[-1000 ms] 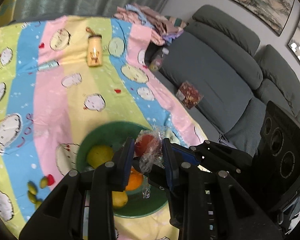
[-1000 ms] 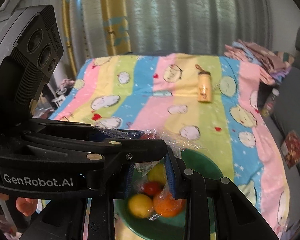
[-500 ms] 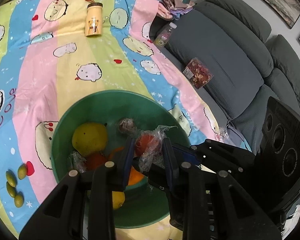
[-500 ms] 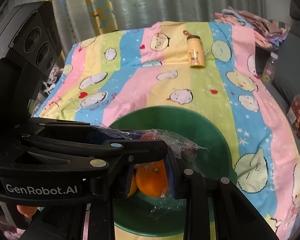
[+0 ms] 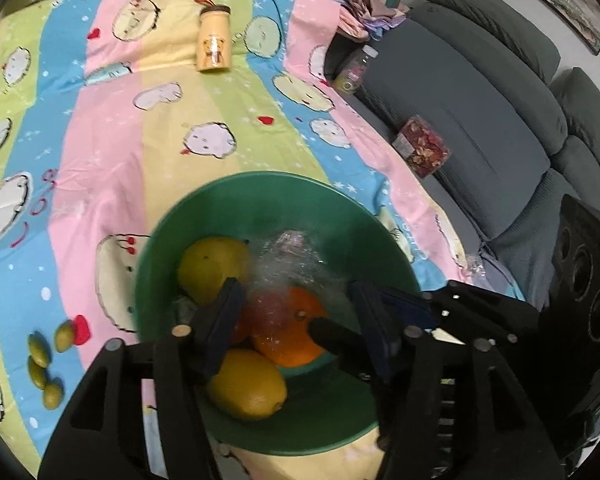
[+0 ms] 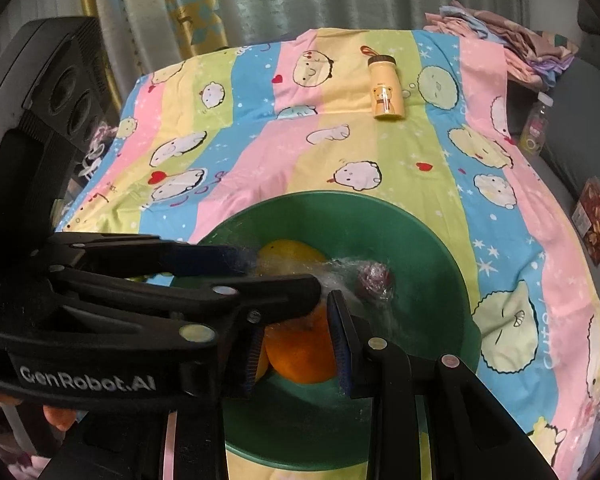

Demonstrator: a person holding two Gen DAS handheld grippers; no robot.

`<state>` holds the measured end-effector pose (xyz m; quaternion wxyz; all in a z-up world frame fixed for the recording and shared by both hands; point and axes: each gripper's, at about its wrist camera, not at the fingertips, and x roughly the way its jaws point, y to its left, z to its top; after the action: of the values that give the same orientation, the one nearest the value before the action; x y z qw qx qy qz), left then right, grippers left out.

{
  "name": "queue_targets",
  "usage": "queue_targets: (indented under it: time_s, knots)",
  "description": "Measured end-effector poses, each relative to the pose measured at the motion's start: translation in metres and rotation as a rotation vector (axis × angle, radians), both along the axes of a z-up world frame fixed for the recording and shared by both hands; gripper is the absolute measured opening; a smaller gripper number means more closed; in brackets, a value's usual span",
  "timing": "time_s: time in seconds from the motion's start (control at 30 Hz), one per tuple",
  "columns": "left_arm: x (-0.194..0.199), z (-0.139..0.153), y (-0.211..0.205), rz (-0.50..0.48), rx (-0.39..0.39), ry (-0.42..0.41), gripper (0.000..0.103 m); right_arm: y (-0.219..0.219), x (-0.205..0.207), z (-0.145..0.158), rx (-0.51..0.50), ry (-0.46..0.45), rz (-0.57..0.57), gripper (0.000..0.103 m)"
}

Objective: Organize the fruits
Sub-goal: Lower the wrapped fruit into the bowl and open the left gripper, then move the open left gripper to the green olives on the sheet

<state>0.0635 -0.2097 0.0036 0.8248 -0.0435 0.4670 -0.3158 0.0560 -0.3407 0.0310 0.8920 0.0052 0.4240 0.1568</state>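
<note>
Striped pastel cloth (image 5: 112, 148) with cartoon faces covers the bench, and a grey sofa (image 5: 480, 92) runs along its far side. On the cloth sits a green bowl (image 5: 300, 196) holding the fruit — a large yellow fruit (image 5: 212, 268) at the back, a lemon (image 5: 246, 386) at the front, an orange (image 5: 296, 332) in the middle, and a small dark fruit in clear wrap (image 6: 374, 276) toward the far wall. Blurred clear plastic film (image 5: 296, 264) lies over the orange.

Over the bowl, the left gripper (image 5: 296, 320) hovers with its jaws spread wide and nothing between them. From the right wrist view, the right gripper (image 6: 296, 340) has its jaws narrow on either side of the orange; whether they press on it I cannot tell.

Four small green fruits (image 5: 44, 356) lie on the cloth left of the bowl — well apart from it. A yellow bottle (image 5: 214, 42) lies on its side near the far edge.
</note>
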Motion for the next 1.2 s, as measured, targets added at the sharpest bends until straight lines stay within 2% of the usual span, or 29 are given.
queue_targets:
  time_s: [0.13,0.37,0.53,0.77,0.87,0.97,1.2]
  knots:
    - [-0.005,0.006,0.009,0.031,0.028,-0.054,0.08,0.0,-0.008,0.002,-0.008,-0.01,-0.015,0.042]
    - [-0.019,0.019,0.03,0.084,0.077,-0.158,0.09,0.001,-0.028,0.013,-0.002,-0.067,-0.065,0.056]
    - [-0.032,0.027,0.054,0.158,0.111,-0.225,0.099,0.005,-0.044,0.022,0.026,-0.128,-0.073,0.059]
    - [-0.055,0.034,0.083,0.205,0.15,-0.313,0.102,0.025,-0.062,0.033,0.061,-0.17,-0.04,0.059]
    - [-0.065,0.037,0.095,0.23,0.156,-0.345,0.102,0.037,-0.07,0.038,0.05,-0.195,-0.022,0.069]
    - [-0.073,0.039,0.106,0.251,0.165,-0.373,0.102,0.048,-0.076,0.043,0.041,-0.209,-0.005,0.07]
    - [-0.086,0.037,0.129,0.255,0.154,-0.377,0.102,0.064,-0.083,0.042,0.053,-0.204,0.026,0.072]
